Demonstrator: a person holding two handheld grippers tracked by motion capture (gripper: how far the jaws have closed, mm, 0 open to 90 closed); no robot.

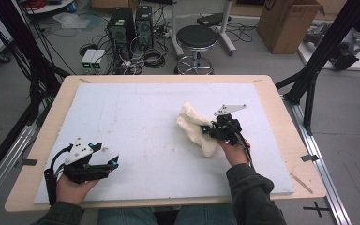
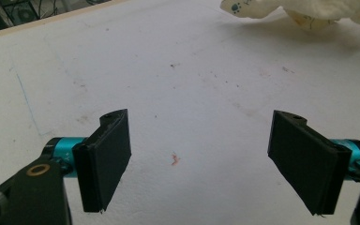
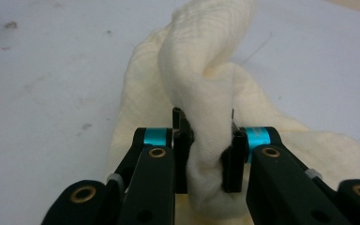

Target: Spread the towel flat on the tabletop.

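A: Why is the bench (image 1: pixel 42 136) lying so bare under its white sheet (image 1: pixel 136 117)?

B: Probably to give the cream cloth (image 1: pixel 194 126) spreading room; it is sitting bunched right of centre, well clear of every edge.

A: And the right gripper (image 3: pixel 205 157)?

B: Its jaws are pinching a thick fold, seemingly to lift it.

A: The left gripper (image 2: pixel 199 159)?

B: It is waiting near the front-left corner, jaws wide apart, holding nothing.

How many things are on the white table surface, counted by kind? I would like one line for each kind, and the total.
Cream cloth, pinched in the right gripper: 1
Hand-held grippers, counting the open left gripper: 2
Total: 3
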